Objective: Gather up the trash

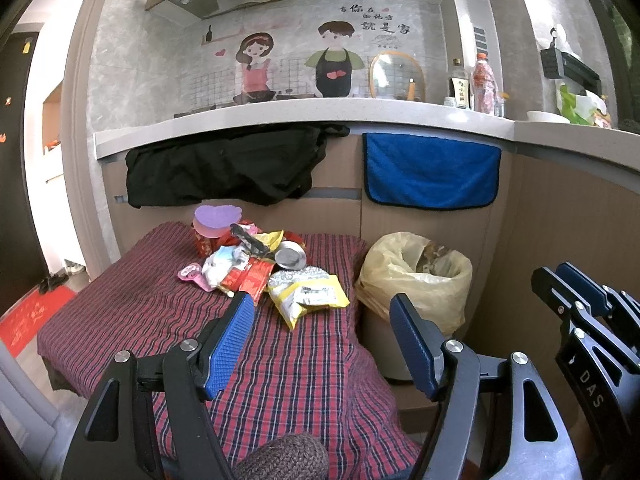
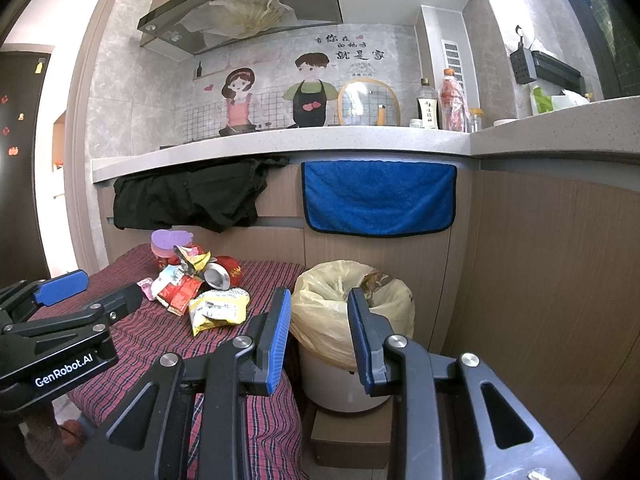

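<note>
Trash (image 1: 260, 268) lies heaped in one pile at the far end of the red plaid cloth (image 1: 160, 312) in front of me, well ahead of both my tools. In it I count one yellow snack bag (image 1: 308, 296) at the near edge, one red can (image 2: 220, 274) tipped on its side with its silver end toward me, several red wrappers I cannot separate, and one red tub with a purple lid (image 1: 216, 216) at the back. One bin lined with a yellowish bag (image 2: 352, 308) stands just beside the cloth, on its right. My left gripper (image 1: 324, 344) hangs with its blue pads spread wide and nothing between them. My right gripper (image 2: 320, 340) is parted too, narrower, empty, pointing at the bin. Its side reads "DAS"; the left one reads "GenRobot.AI". One black garment (image 1: 224, 168) and one blue towel (image 1: 432, 172) hang from the counter edge.
</note>
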The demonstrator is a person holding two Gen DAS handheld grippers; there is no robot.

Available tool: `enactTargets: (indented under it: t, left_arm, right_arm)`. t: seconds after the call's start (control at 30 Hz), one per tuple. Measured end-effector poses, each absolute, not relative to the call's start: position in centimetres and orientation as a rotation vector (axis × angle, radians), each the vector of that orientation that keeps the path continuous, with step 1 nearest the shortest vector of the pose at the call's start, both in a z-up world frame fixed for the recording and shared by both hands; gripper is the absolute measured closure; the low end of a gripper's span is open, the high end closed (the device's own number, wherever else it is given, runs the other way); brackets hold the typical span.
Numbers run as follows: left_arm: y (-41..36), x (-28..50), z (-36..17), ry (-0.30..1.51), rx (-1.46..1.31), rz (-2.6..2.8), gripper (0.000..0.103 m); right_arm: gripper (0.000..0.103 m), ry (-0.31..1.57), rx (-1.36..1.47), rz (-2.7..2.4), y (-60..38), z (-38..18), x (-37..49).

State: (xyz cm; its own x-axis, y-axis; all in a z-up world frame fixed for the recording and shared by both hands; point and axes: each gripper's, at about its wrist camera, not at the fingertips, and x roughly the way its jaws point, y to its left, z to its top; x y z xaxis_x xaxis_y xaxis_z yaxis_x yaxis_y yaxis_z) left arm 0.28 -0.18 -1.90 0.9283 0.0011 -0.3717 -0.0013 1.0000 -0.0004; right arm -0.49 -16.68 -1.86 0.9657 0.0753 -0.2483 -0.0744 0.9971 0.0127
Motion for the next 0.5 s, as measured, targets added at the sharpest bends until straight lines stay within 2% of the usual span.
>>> enactTargets:
  t: [0.27,0.5]
  left_arm:
    - [2.4,3.7,-2.2,0.443,-0.048,0.057,0.033]
    - [6.8,10.6,-2.6,0.518,-0.065,-0.086,0.033]
  right_arm:
    - [0.075,0.279,-0.014,0.104,-16.1,-2.6,2.1]
    - [0.075,0.297,-0.04,0.149,-14.2,-2.6,6.7]
